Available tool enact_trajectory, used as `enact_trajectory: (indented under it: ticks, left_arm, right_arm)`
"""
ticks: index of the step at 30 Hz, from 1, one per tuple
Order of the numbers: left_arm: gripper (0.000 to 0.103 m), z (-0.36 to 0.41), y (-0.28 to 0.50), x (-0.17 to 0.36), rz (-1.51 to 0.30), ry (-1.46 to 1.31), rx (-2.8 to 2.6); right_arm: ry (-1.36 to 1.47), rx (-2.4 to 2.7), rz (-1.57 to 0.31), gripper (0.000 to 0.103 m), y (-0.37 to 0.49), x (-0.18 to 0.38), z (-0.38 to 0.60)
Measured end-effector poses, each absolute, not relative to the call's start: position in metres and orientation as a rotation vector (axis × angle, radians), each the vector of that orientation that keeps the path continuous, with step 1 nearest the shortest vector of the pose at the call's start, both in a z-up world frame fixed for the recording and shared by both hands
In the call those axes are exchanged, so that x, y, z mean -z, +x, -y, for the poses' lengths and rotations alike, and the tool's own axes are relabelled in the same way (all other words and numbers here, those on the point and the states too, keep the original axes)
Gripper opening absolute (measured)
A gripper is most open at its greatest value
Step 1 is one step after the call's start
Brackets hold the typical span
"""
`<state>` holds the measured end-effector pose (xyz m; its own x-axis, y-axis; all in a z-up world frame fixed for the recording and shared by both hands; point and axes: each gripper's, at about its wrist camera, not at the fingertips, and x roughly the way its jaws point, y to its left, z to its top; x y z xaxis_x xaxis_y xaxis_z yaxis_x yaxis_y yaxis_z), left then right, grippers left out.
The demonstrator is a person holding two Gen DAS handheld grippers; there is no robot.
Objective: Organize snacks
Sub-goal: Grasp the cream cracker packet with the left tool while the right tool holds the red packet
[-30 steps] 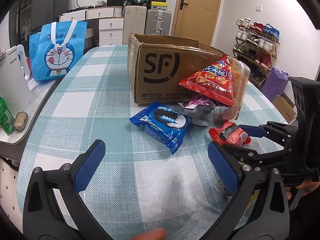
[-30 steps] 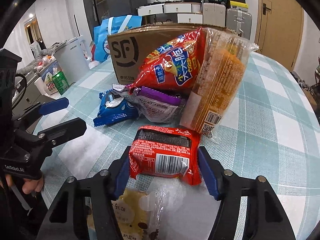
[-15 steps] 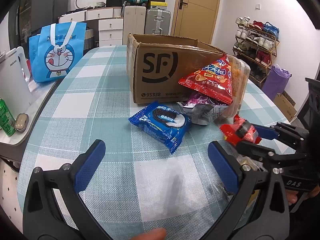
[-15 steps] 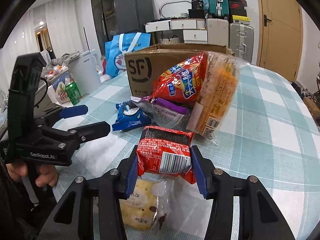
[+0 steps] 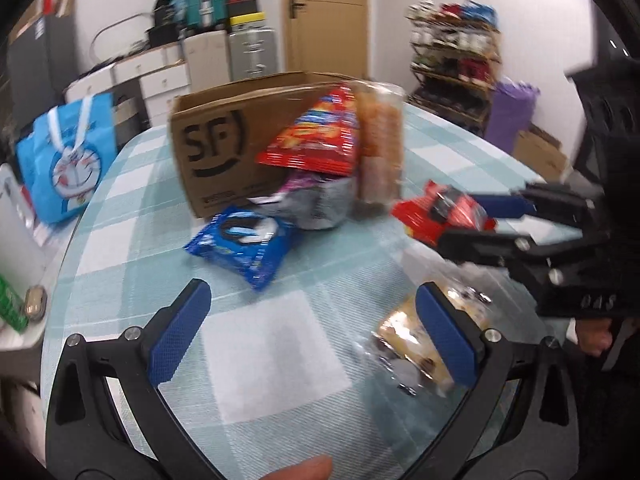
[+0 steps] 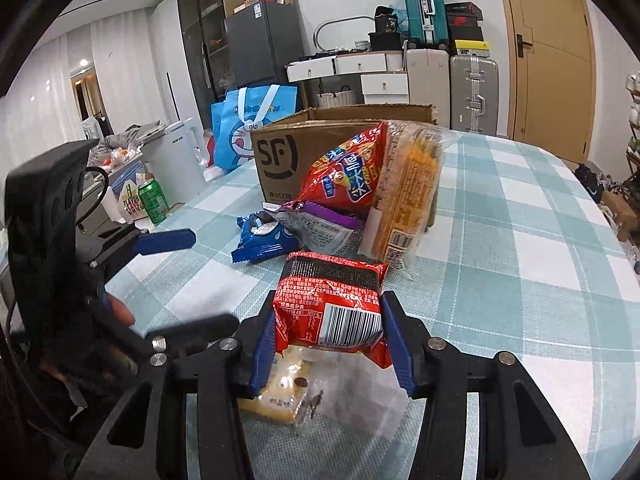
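The right gripper squeezes a red snack packet, held up above the checked table. The left gripper has its fingers wide apart over bare cloth. The blue cookie pack lies near the cardboard box. A clear-wrapped cake lies near the table edge.

A blue Doraemon tote bag stands beside a white kettle; a green can, possibly soda, sits nearby; suitcases line the wall.
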<state>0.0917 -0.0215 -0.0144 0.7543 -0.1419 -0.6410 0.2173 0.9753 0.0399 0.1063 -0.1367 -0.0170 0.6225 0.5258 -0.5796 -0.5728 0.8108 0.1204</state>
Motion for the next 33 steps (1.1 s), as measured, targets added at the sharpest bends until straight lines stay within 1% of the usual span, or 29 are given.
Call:
enact_trajectory:
  ticks: [8, 17, 22, 26, 29, 31, 32, 33]
  left_arm:
    - [0.102, 0.051, 0.083, 0.022, -0.729, 0.159, 0.334]
    - [0.102, 0.072, 0.087, 0.041, -0.802, 0.212, 0.377]
    - [0.101, 0.072, 0.101, 0.049, -0.862, 0.135, 0.366]
    - [0.097, 0.082, 0.104, 0.051, -0.847, 0.145, 0.378]
    - [0.084, 0.087, 0.103, 0.051, -0.838, 0.148, 0.406]
    - [0.068, 0.091, 0.099, 0.049, -0.830, 0.153, 0.427]
    - [0.064, 0.092, 0.097, 0.049, -0.828, 0.156, 0.436]
    - [0.057, 0.094, 0.096, 0.048, -0.826, 0.158, 0.443]
  right_arm:
    - [-0.039, -0.606, -0.647, 0.050, 0.103, 0.015, 0.159]
    - [-0.056, -0.608, -0.662, 0.050, 0.103, 0.018, 0.157]
    - [-0.055, -0.590, -0.686, 0.050, 0.109, 0.024, 0.158]
    - [-0.048, -0.578, -0.697, 0.050, 0.111, 0.027, 0.160]
    - [-0.043, -0.576, -0.689, 0.050, 0.111, 0.025, 0.162]
    - [-0.042, -0.576, -0.689, 0.050, 0.112, 0.025, 0.162]
    - [-0.042, -0.576, -0.689, 0.050, 0.112, 0.025, 0.162]
    - [-0.043, -0.576, -0.689, 0.050, 0.112, 0.025, 0.162]
